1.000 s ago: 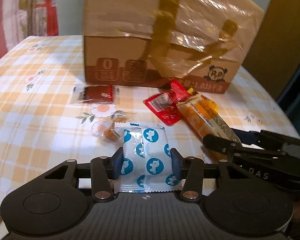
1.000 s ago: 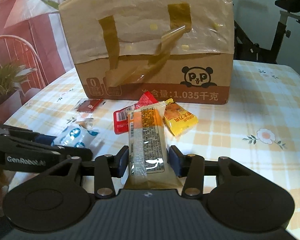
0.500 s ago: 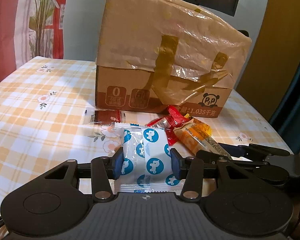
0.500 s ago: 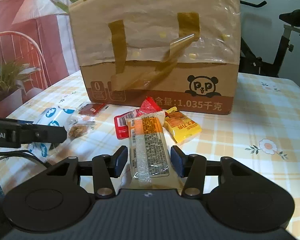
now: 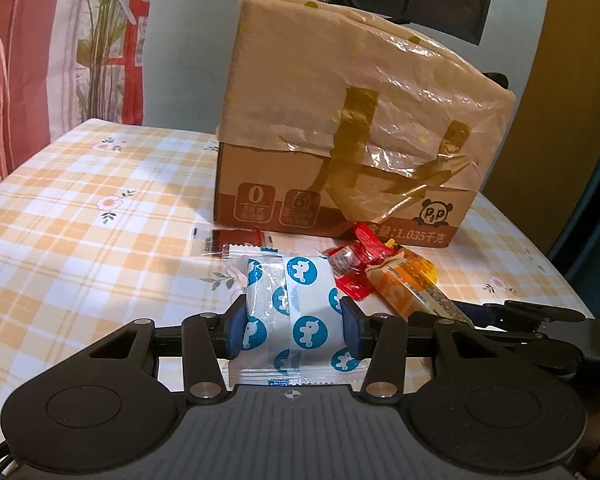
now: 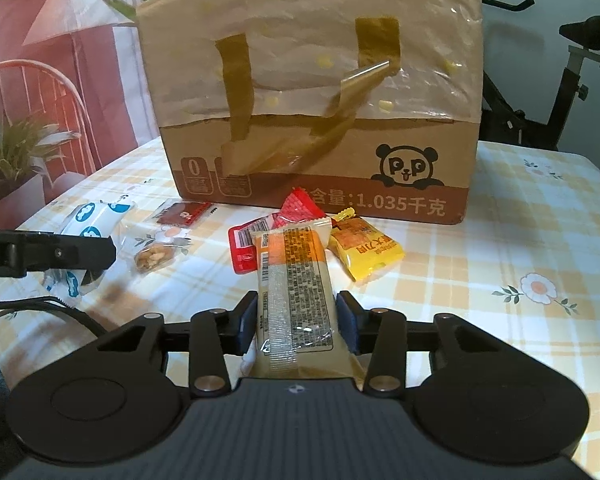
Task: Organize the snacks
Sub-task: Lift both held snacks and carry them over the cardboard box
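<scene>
A table (image 5: 80, 240) under a yellow-checked cloth with small flowers fills both views, and on it stands a big cardboard box (image 6: 320, 120) with a panda print, its upper half wrapped in crinkled plastic held by brown tape. The snacks lie loose on the cloth just in front of the box. The left gripper (image 5: 292, 326) has its pads pressed against the sides of a white packet with blue dots (image 5: 296, 312), which is lifted clear of the cloth; in the right wrist view it shows at the left edge, above the table. The right gripper (image 6: 296, 320) has just been closing its jaws, and between them stands a long orange bar (image 6: 296, 292), label side up, with both pads against its sides. Just beyond the bar lie a red packet (image 6: 246, 246) and a yellow packet (image 6: 364, 250), side by side and close to the box. Further left a dark red sachet (image 6: 184, 213) lies flat near the box's foot, and nearer the left gripper sits a small clear packet of nuts (image 6: 154, 257).
</scene>
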Tool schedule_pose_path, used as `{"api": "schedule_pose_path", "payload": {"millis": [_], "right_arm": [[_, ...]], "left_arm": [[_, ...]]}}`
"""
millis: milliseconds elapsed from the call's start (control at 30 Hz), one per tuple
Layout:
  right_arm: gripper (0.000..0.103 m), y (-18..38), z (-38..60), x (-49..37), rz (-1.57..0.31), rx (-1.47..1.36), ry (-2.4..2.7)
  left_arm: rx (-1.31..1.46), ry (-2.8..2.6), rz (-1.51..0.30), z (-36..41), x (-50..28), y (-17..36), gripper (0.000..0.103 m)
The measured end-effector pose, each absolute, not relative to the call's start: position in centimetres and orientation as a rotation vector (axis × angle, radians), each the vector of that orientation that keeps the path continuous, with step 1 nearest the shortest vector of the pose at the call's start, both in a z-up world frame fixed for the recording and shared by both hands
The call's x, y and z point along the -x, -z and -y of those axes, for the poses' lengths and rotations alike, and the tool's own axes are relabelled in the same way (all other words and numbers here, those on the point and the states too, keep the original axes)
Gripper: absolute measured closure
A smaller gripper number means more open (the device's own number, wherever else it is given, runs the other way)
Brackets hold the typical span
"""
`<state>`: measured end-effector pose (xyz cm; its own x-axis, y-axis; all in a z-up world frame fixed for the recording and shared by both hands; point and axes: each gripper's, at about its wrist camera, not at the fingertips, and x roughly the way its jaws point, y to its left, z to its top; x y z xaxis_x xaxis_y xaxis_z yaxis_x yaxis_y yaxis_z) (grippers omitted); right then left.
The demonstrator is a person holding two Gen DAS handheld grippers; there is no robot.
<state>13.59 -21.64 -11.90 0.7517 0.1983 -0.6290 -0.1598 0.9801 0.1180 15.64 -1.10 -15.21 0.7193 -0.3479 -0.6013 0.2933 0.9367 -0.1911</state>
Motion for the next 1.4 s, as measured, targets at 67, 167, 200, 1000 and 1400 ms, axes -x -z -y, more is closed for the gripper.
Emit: {"api": "schedule_pose_path", "payload": {"millis": [67,167,200,1000,1400], "right_arm": [[0.06,11.9,21.6,-13.6,-0.692,-0.058,-0.201],[0.061,11.8,21.6,-13.5,-0.688,-0.063,-0.206],[0.062,11.8,21.6,-13.5,-0.686,-0.064,-0.207],[0.063,5.8,26.1,-10.7,-0.48,-0.243,-0.119],[0.063,-2.5,28.8,-13.8,-0.267,-0.242,-0.099]], "left_arm": [[0.084,0.345,-0.679,1.0,-15.7,15.2,0.053],[0.079,0.333,-0.677,1.0,-15.7,15.1,0.053],[0.075,0.33,-0.677,1.0,-15.8,15.1,0.053],[-0.02,0.296,-0.525,1.4,-14.9,8.2,0.053],[-0.033,0.414,-0.377,5.6,-19.6,1.4,0.053]]}}
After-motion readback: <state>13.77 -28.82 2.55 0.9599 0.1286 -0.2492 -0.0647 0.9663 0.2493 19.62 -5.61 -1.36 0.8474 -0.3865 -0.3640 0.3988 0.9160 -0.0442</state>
